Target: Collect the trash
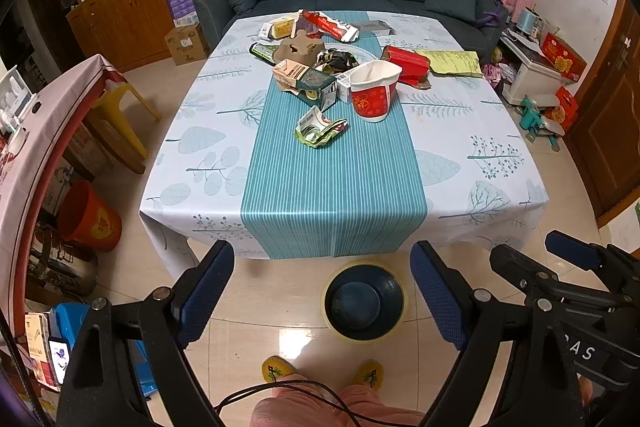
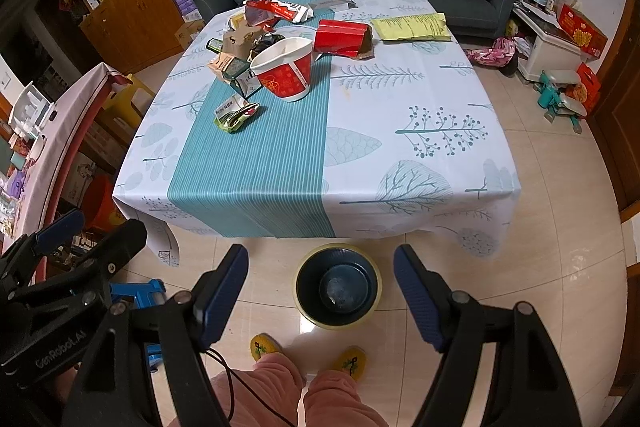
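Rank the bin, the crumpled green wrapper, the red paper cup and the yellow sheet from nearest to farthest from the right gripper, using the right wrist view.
From the right gripper:
1. Bin, on the floor between its fingers.
2. Crumpled green wrapper, on the teal stripe.
3. Red paper cup, behind it.
4. Yellow sheet, far right side of the table.

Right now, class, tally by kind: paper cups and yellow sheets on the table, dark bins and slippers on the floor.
Cup: 1
Yellow sheet: 1
Bin: 1
Slippers: 2
Total: 5
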Motion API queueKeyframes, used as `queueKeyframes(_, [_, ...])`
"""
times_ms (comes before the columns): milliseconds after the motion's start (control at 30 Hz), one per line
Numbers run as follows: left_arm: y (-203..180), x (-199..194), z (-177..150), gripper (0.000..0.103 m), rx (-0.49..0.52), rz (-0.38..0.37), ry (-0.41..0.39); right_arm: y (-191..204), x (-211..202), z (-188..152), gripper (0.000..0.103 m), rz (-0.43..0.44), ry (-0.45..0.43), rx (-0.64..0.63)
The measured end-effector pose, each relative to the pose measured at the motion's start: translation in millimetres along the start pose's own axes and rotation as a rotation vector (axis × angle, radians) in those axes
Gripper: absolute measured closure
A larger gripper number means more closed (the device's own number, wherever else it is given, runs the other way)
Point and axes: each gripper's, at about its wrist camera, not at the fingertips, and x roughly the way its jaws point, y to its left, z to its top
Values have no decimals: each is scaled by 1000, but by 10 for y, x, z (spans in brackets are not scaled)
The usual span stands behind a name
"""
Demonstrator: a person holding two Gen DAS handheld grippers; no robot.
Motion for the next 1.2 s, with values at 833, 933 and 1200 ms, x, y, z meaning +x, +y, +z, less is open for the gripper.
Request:
queueKeyframes(833, [-15, -328, 203, 14, 14, 61, -75, 23, -141, 244, 27, 83, -56, -25])
queueKeyframes(933, [102, -334, 303, 14, 9, 59, -95, 63, -119, 317, 27, 95, -60, -25])
queueKeyframes(1200, [614, -3, 737, 14, -65, 26, -42, 172, 62, 636, 27, 92, -50, -34])
